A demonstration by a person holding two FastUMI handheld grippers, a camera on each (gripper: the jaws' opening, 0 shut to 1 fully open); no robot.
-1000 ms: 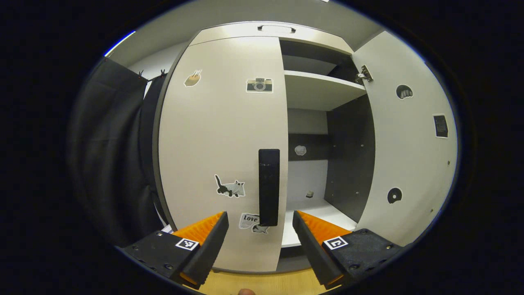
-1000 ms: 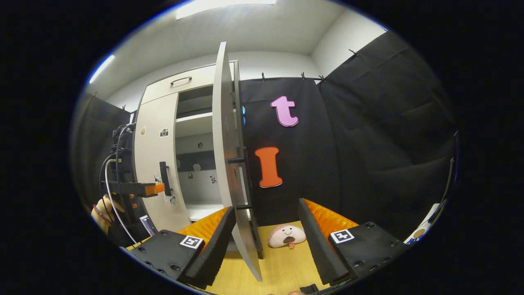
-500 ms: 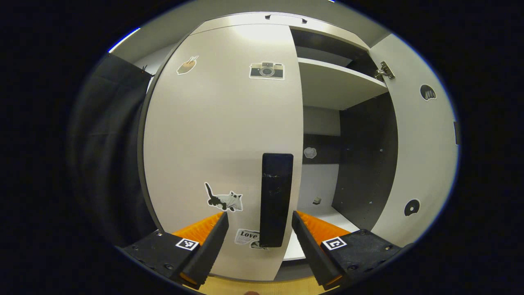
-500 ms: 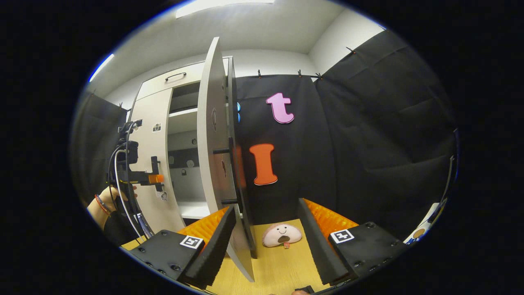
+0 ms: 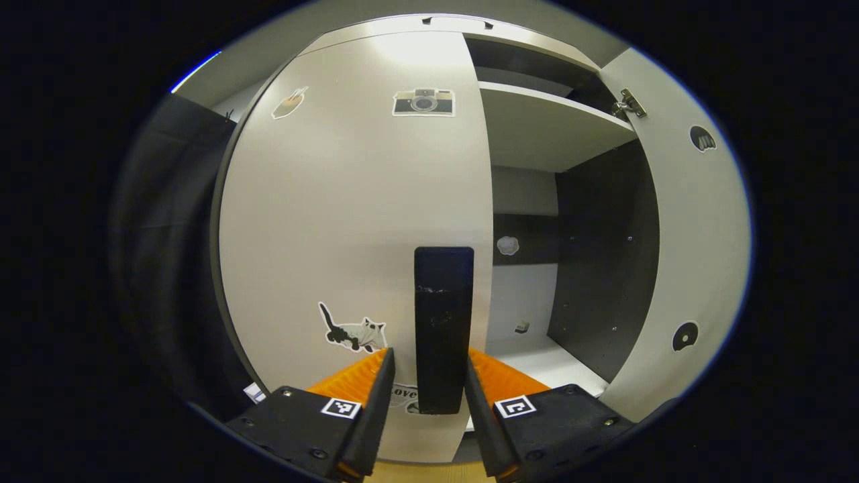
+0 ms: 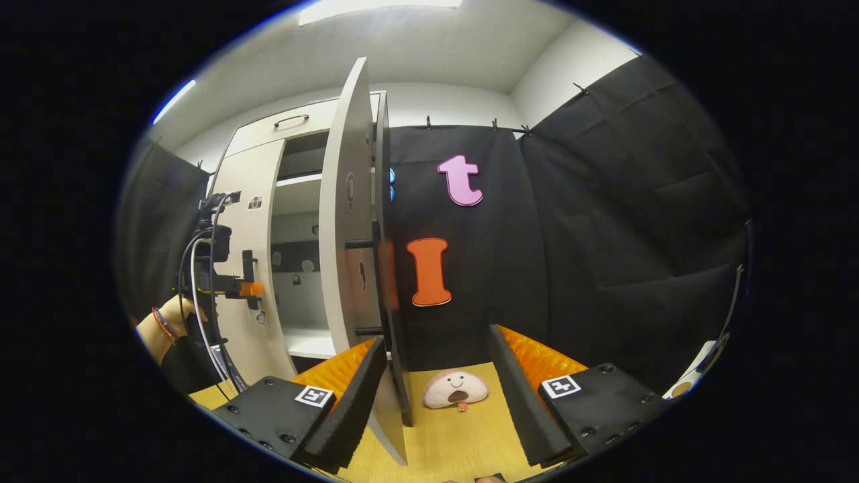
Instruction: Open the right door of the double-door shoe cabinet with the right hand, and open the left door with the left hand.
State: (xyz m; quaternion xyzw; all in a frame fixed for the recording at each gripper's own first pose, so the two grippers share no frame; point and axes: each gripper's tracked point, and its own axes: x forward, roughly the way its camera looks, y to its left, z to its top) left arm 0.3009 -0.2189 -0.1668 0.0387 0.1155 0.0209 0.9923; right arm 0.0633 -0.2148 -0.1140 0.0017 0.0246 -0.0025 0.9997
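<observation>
Left gripper view, near field: left gripper [image 5: 429,396] has its jaws drawn in on either side of the black vertical handle [image 5: 443,329] of the left door [image 5: 349,221]. The handle's lower end sits between the fingers; gaps are very narrow, and I cannot tell whether both pads press on it. Left door is closed, flush with the cabinet front. It carries a cat sticker [image 5: 352,332] low down and a camera sticker [image 5: 423,102] near the top.

Beyond the handle: right half of the shoe cabinet [image 5: 537,221] is exposed, with a pale shelf [image 5: 543,124] above, a dark side panel and a pale floor board. Right door [image 5: 698,255] is swung wide open at the view's right edge, hinge [image 5: 627,106] visible near its top.

Right gripper view, near field: right gripper [image 6: 436,396] jaws are wide apart and clamped on nothing. The edge of the open right door [image 6: 349,221] stands just inside its left finger; contact cannot be judged. A pink plush toy [image 6: 456,389] lies on the wooden floor [image 6: 463,436] between the fingers, farther off.

Mid field, at left: the left gripper [image 6: 245,288] is at the closed left door [image 6: 255,268], held by a hand [image 6: 171,318].
</observation>
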